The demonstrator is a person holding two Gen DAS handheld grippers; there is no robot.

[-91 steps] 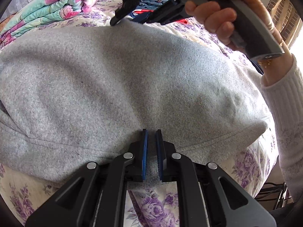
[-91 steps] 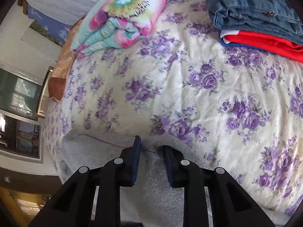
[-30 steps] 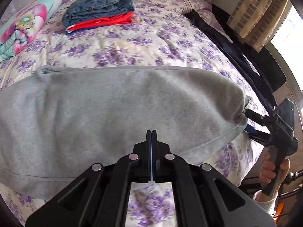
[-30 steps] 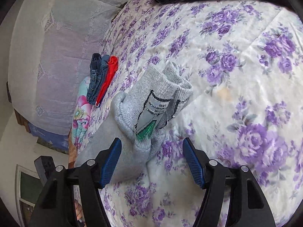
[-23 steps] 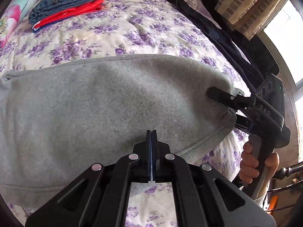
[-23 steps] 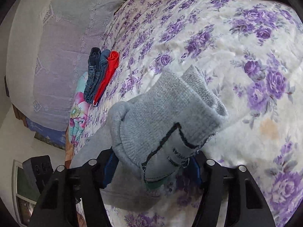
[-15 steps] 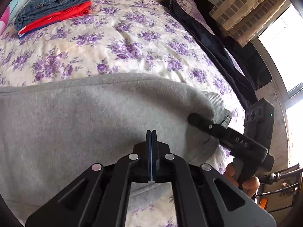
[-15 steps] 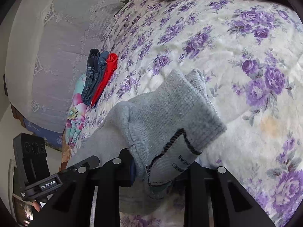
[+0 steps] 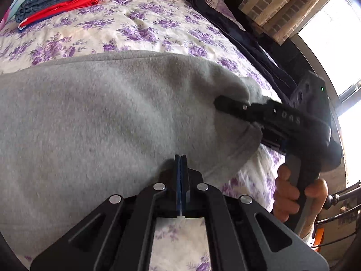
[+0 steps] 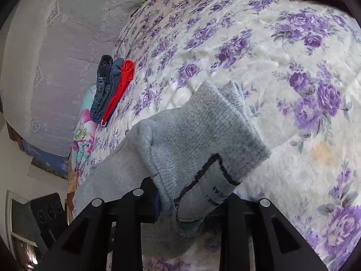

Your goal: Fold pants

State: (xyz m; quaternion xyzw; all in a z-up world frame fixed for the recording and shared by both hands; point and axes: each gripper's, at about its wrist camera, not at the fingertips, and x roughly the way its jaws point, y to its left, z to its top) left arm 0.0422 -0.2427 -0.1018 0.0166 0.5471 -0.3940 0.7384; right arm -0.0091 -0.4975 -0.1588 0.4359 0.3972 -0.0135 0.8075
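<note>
The grey sweatpants (image 9: 108, 117) lie spread across the floral bedspread (image 9: 140, 33). My left gripper (image 9: 181, 158) is shut on their near hem edge. My right gripper (image 10: 191, 205) is shut on the ribbed waistband end (image 10: 198, 140), whose label hangs down between the fingers. In the left wrist view the right gripper (image 9: 227, 103) bites the pants' right end, and the hand (image 9: 291, 194) holds its handle.
A folded stack of jeans and a red garment (image 9: 58, 2) sits at the far side of the bed, also seen in the right wrist view (image 10: 112, 90). A colourful folded quilt (image 10: 84, 135) lies beside it. Dark clothing (image 9: 237, 33) lies along the bed's right edge.
The right gripper was open around the waistband end a second ago and has closed on it. The left gripper stays shut on the hem and has moved closer to the right gripper.
</note>
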